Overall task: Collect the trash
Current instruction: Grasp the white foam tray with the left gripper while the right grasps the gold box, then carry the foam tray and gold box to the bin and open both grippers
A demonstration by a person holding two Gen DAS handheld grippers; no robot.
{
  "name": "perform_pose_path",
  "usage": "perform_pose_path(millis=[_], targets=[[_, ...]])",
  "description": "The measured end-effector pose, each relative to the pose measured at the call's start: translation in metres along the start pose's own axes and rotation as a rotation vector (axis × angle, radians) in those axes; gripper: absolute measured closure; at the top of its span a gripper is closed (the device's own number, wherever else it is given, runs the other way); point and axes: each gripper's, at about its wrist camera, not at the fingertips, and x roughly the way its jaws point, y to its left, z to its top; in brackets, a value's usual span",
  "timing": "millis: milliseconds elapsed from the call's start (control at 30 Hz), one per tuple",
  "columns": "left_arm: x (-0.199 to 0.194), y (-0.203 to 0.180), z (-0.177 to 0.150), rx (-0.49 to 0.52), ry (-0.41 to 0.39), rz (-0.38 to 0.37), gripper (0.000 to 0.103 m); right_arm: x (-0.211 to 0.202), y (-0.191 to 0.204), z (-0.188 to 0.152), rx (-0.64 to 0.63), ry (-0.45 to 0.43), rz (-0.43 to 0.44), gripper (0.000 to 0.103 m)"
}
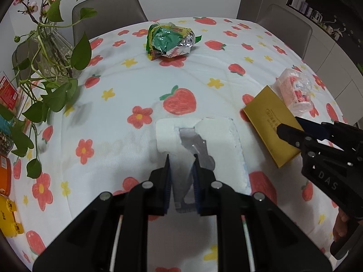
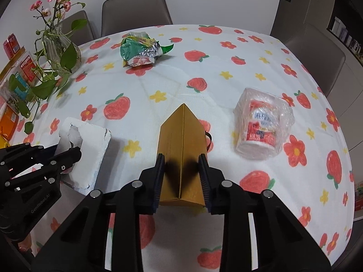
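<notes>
My left gripper (image 1: 181,158) is shut on a torn white tissue pack (image 1: 222,140), pinching its thin wrapper just above the tablecloth. In the right wrist view the same white pack (image 2: 90,149) hangs tilted from the left gripper (image 2: 68,151). My right gripper (image 2: 182,156) is shut on a gold cardboard box (image 2: 181,131), one pad on each side. In the left wrist view the gold box (image 1: 270,122) sticks out of the right gripper (image 1: 288,124). A crumpled green and silver wrapper (image 1: 170,40) lies far across the table. A plastic-wrapped noodle cup (image 2: 263,124) lies right of the box.
The round table (image 1: 113,158) has a strawberry and flower cloth. A glass vase with a leafy plant (image 1: 52,45) stands at the far left, with snack packs (image 1: 9,93) beside it. Grey chairs (image 2: 136,11) stand behind the table.
</notes>
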Motion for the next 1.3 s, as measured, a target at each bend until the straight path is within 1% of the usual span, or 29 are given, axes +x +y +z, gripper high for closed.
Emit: perform_pose_path(millis=[33,133,200,233,300,333,367,400,433,500,633,733,900,1033,1133,1233,1300], targets=[[-0.002,-0.001,-0.002,0.007,-0.001,-0.003,0.086,0.002,0.001,-0.003,0.003,0.021,0.005,0.075],[-0.005,-0.002,-0.007,0.023,-0.003,-0.009,0.086,0.004,0.004,-0.009,0.012,0.012,-0.015,0.071],[-0.007,-0.002,-0.01,0.026,-0.003,-0.012,0.086,0.009,0.007,-0.008,0.004,0.025,-0.03,0.062],[-0.008,-0.001,-0.011,0.027,-0.004,-0.013,0.086,0.012,0.009,-0.009,-0.002,0.028,-0.038,0.06],[-0.011,0.0,-0.013,0.028,-0.007,-0.016,0.086,0.02,0.012,-0.01,-0.018,0.035,-0.059,0.052],[-0.012,0.001,-0.013,0.029,-0.009,-0.018,0.086,0.023,0.013,-0.011,-0.024,0.037,-0.066,0.05],[-0.013,0.002,-0.013,0.031,-0.011,-0.019,0.086,0.028,0.014,-0.012,-0.03,0.051,-0.077,0.049],[-0.015,0.003,-0.013,0.033,-0.013,-0.019,0.086,0.032,0.014,-0.013,-0.026,0.062,-0.07,0.052],[-0.016,0.004,-0.013,0.034,-0.016,-0.02,0.086,0.032,0.012,-0.014,-0.01,0.046,-0.063,0.054],[-0.02,0.004,-0.012,0.043,-0.024,-0.023,0.086,0.031,0.012,-0.016,0.0,0.044,-0.067,0.055],[-0.027,-0.003,-0.008,0.081,-0.047,-0.034,0.086,0.011,0.007,-0.026,0.044,0.0,-0.079,0.055],[-0.031,-0.017,-0.005,0.12,-0.055,-0.054,0.086,-0.01,-0.005,-0.034,0.08,-0.024,-0.096,0.055],[-0.041,-0.062,-0.007,0.215,-0.071,-0.107,0.086,-0.051,-0.045,-0.057,0.179,-0.071,-0.145,0.055],[-0.049,-0.116,-0.015,0.316,-0.077,-0.163,0.086,-0.09,-0.084,-0.09,0.273,-0.107,-0.201,0.055],[-0.056,-0.166,-0.028,0.396,-0.08,-0.211,0.086,-0.121,-0.117,-0.125,0.348,-0.126,-0.252,0.055],[-0.064,-0.22,-0.048,0.471,-0.078,-0.261,0.086,-0.151,-0.146,-0.168,0.414,-0.136,-0.307,0.055],[-0.07,-0.256,-0.064,0.518,-0.071,-0.301,0.086,-0.172,-0.165,-0.203,0.45,-0.136,-0.355,0.055]])
